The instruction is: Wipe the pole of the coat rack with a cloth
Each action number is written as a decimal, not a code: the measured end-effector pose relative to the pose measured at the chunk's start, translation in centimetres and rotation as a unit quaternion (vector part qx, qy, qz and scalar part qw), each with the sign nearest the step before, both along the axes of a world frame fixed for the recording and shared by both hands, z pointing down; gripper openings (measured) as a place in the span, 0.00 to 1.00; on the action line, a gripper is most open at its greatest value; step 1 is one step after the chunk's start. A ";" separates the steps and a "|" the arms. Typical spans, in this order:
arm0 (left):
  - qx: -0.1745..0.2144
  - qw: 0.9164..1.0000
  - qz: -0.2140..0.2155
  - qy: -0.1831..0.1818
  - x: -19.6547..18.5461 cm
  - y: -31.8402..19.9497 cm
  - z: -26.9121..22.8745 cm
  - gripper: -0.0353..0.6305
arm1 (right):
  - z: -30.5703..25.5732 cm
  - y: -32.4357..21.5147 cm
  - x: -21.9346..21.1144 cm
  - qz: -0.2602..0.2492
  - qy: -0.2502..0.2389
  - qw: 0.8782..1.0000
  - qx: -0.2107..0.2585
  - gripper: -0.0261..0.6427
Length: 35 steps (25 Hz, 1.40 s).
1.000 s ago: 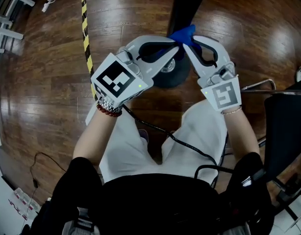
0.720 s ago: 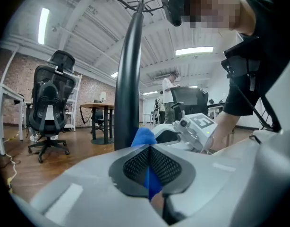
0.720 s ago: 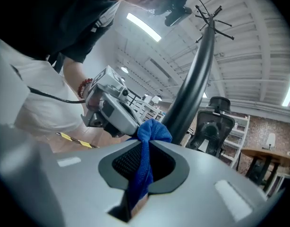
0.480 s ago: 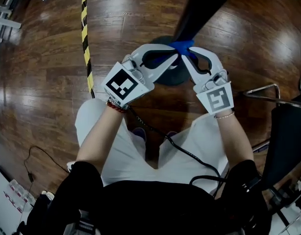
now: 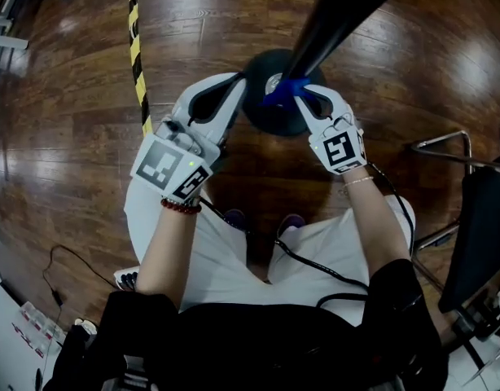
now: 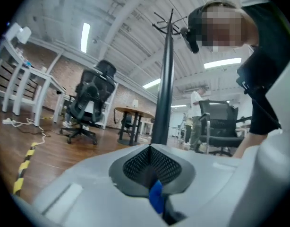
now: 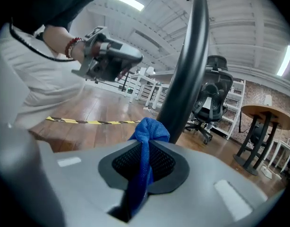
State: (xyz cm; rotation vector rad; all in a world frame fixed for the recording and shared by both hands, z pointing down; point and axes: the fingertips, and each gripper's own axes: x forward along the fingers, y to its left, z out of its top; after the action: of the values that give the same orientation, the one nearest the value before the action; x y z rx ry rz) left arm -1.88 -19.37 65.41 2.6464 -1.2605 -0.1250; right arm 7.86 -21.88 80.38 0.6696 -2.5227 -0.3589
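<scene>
**Head view.** The black pole (image 5: 327, 23) rises from a round dark base (image 5: 258, 125) on the wood floor. The right gripper (image 5: 299, 96) is at the foot of the pole, its jaws pinched on a blue cloth (image 5: 281, 90). The cloth sits against the pole, over the middle of the base. The left gripper (image 5: 234, 84) lies over the left edge of the base, near the cloth but clear of it as far as this view shows. Yellow-and-black tape (image 5: 138, 55) runs along the floor to the left of the base.

**Left gripper view.** The left gripper (image 6: 149, 146) has its jaws pressed together, and the pads meet at the tip with nothing between them there. A small blue scrap (image 6: 156, 195) shows in the gap behind the pads; whether it belongs to the cloth cannot be determined. The pole (image 6: 166, 79) stands just beyond the tip, with hooks (image 6: 171, 20) at its top. An office chair (image 6: 90, 103) and a round table (image 6: 133, 112) stand well behind.

**Right gripper view.** The right gripper (image 7: 144, 143) has its jaws clamped on the cloth (image 7: 149, 129). The cloth runs back between the pads and bunches out past the tip, and the bunch touches the left side of the pole (image 7: 187, 70). The left gripper (image 7: 109, 56) shows at upper left, apart from the pole.
</scene>
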 end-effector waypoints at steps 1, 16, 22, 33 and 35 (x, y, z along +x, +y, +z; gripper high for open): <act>0.012 0.999 -0.030 0.000 -1.8 0.2 -0.9 0.06 | 1.0 0.0 -0.2 0.000 0.007 1.000 -0.005 0.09; 0.098 0.986 0.016 -0.136 1.3 3.0 -3.0 0.06 | 14.4 -0.2 -1.6 0.029 0.048 0.993 -0.100 0.09; 0.093 0.986 0.016 -0.134 0.8 3.6 -2.4 0.06 | 18.0 -0.6 -0.1 0.086 0.062 0.983 -0.150 0.09; 0.102 0.990 0.026 -0.099 1.0 3.5 -2.3 0.06 | 19.3 -1.3 1.5 0.203 0.017 0.955 -0.216 0.09; 0.100 0.990 0.027 -0.094 1.1 3.4 -2.3 0.06 | 18.9 -1.3 1.6 0.197 0.001 0.959 -0.202 0.09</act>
State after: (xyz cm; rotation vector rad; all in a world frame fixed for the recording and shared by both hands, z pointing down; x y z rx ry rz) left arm -0.74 -15.99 63.10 2.9203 -1.2909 0.0085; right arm 9.48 -23.19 99.25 0.9671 -2.2826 0.2902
